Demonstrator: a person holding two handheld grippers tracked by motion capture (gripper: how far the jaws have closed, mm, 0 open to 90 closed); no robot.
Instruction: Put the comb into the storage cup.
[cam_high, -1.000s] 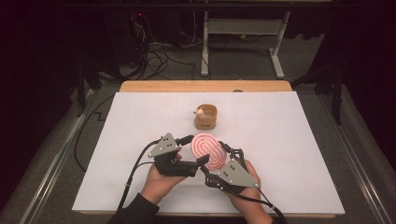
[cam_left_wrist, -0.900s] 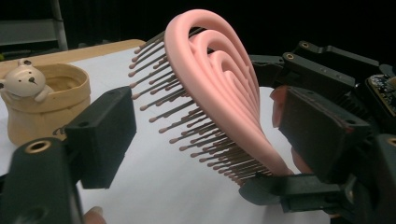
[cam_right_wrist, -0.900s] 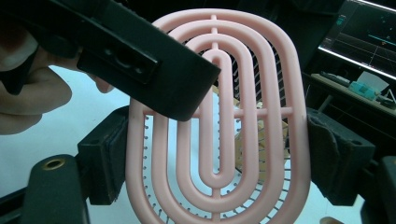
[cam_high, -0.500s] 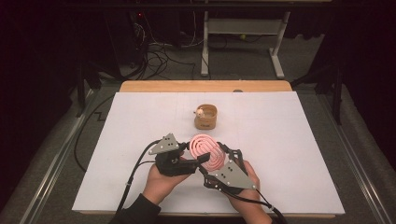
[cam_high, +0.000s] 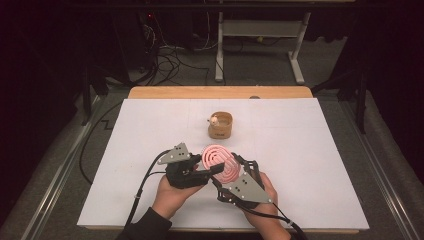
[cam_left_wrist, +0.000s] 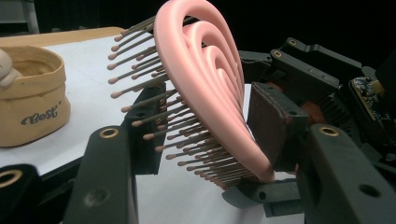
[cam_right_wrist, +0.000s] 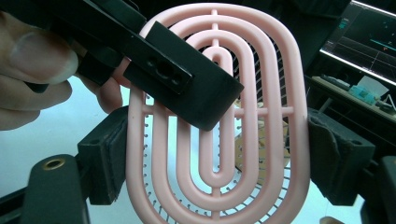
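Observation:
A pink oval hair brush (cam_high: 220, 161) with brown-tipped bristles is held upright on edge above the white table, between both grippers. My right gripper (cam_right_wrist: 217, 158) is shut on the brush (cam_right_wrist: 280, 93), one pad on each long edge of its frame. My left gripper (cam_left_wrist: 205, 135) comes in from the left, and its jaws have just been closing across the brush (cam_left_wrist: 205, 70). One pad now lies on the smooth back and the other meets the bristle tips. In the high view the left gripper (cam_high: 214, 169) and the right gripper (cam_high: 229, 171) meet near the table's front middle.
A beige fabric pouch (cam_high: 220, 125) marked "Best" stands behind the brush with a small pale object (cam_high: 214, 120) in it; it is also at the left in the left gripper view (cam_left_wrist: 32, 98). The white table top (cam_high: 310, 150) ends at a wooden strip (cam_high: 220, 92).
The left gripper's jaws have closed in from wide open onto the two faces of the brush. Both hands and the brush have stayed where they were.

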